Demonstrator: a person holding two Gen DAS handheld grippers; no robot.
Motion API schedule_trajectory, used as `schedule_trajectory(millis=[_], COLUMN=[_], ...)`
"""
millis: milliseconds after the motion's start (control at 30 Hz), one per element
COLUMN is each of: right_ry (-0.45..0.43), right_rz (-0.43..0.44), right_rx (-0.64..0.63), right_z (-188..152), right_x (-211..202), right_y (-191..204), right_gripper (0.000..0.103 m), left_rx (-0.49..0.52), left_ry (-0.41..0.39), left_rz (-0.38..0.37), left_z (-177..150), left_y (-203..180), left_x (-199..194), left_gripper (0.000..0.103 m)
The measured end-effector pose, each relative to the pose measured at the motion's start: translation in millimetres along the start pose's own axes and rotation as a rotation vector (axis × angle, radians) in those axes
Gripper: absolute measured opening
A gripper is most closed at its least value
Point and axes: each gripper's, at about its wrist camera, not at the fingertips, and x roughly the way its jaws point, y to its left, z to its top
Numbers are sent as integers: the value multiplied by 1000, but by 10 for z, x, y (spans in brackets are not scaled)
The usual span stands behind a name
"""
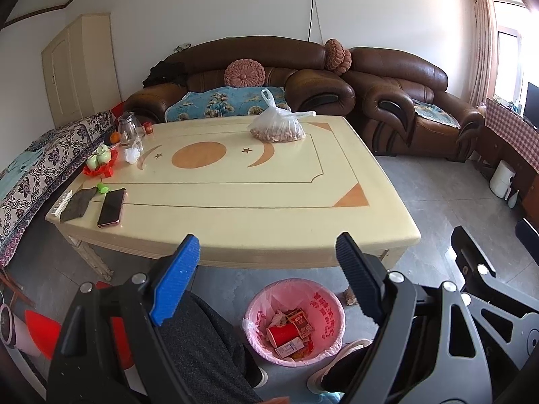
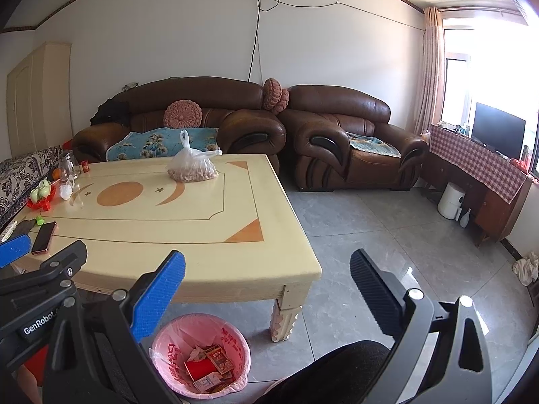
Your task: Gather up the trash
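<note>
A pink-lined trash bin [image 1: 328, 313] stands on the floor in front of the cream table [image 1: 235, 222]; it holds a red cup [image 1: 282, 333] and small cartons. It also shows in the right wrist view [image 2: 235, 343]. My left gripper [image 1: 269, 262] is open and empty, held above the bin at the table's near edge. My right gripper [image 2: 269, 279] is open and empty, beside the table's near right corner. A crumpled white wrapper [image 1: 132, 153] lies at the table's left.
On the table sit a plastic bag of nuts [image 1: 278, 128], a phone [image 1: 112, 207], a dark cloth [image 1: 78, 203], green cups on a red tray [image 1: 100, 161] and a glass jug [image 1: 128, 129]. Brown sofas [image 1: 404, 101] stand behind. The person's legs [image 1: 202, 346] are near the bin.
</note>
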Motion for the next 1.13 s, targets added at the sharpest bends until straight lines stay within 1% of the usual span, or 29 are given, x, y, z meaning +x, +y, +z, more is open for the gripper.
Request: schedule_trajectory(millis=[367, 467, 567, 667, 833, 1133], right_ry=[1, 3, 9, 20, 26, 28], right_rz=[1, 1, -2, 0, -1, -11], right_rx=[0, 4, 5, 5, -1, -2], right_z=[-10, -9, -19, -32, -58, -51], right_x=[16, 25, 49, 81, 97, 105], right_y=[-6, -12, -22, -24, -1, -3], right_gripper=[96, 96, 96, 96, 96, 96], left_rx=[2, -8, -20, -32, -29, -29], left_ry=[-1, -4, 7, 1, -14, 0], left_rz=[-3, 10, -10, 0, 17, 14], left_z=[-10, -19, -31, -35, -27, -17], left_y=[4, 22, 42, 62, 70, 65], left_x=[10, 14, 46, 55, 27, 27], left_gripper=[82, 89, 92, 95, 96, 96])
